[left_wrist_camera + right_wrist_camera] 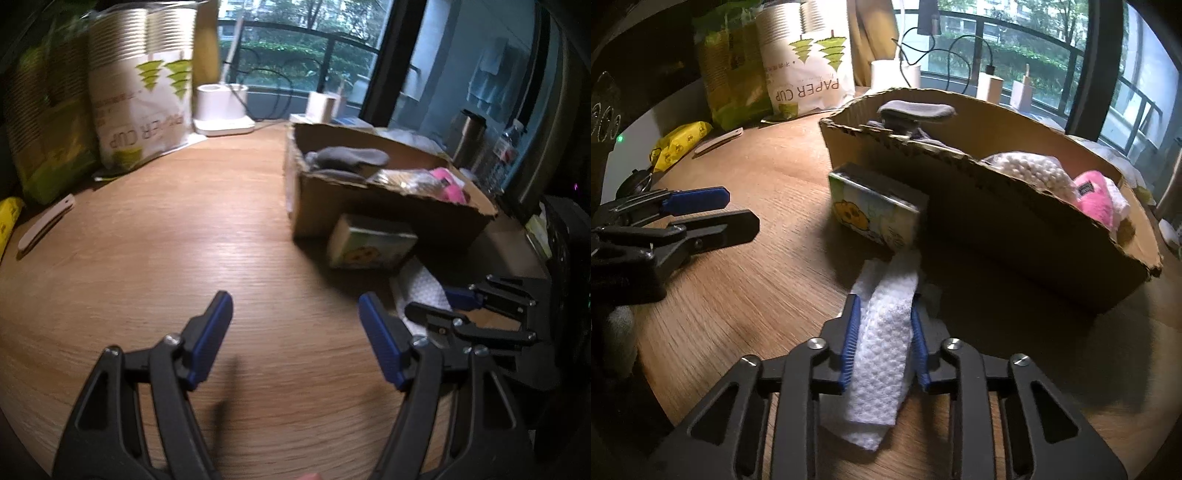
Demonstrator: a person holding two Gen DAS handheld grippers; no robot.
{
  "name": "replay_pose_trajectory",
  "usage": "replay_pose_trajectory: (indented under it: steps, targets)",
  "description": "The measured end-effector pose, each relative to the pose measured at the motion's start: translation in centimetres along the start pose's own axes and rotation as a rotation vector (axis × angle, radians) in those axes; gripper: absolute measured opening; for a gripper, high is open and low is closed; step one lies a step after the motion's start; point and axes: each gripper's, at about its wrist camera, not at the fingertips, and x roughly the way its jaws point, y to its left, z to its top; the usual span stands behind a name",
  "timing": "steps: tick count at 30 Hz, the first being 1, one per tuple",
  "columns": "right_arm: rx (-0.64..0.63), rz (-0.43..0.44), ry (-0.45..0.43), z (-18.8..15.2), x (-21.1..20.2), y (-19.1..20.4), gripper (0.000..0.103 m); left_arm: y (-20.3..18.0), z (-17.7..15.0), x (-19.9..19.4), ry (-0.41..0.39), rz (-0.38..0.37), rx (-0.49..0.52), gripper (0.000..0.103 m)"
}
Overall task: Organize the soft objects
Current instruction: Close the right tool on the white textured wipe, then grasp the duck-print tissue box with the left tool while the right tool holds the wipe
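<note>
My right gripper [884, 314] is shut on a white textured cloth [886, 343], held just above the wooden table in front of a cardboard box [1015, 221]. The box holds a grey soft item [916, 110], a white knobbly item [1030, 171] and a pink plush [1095, 201]. A small tissue pack with a yellow cartoon [875, 212] leans against the box front. My left gripper [295, 317] is open and empty over bare table, left of the right gripper [436, 306]. The left wrist view also shows the box [369, 206], the tissue pack [371, 245] and the cloth [421, 291].
Paper cup bags [144, 85] and a green bag [48, 122] stand at the back left. A white holder [221, 107] sits by the window. A yellow packet [679, 142] and a flat stick [46, 223] lie at left. Bottles [498, 155] stand behind the box.
</note>
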Motion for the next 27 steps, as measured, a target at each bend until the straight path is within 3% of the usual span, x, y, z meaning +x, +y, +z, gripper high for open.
replay_pose_trajectory:
  steps: [16,27]
  targets:
    - [0.107,-0.029,-0.040,-2.0,-2.1,-7.4,0.018,-6.2,2.5,3.2,0.030,0.034,0.084,0.073]
    - [0.175,0.054,-0.046,-2.3,-2.2,-9.1,0.018,-7.6,4.2,5.8,0.056,0.080,0.123,0.073]
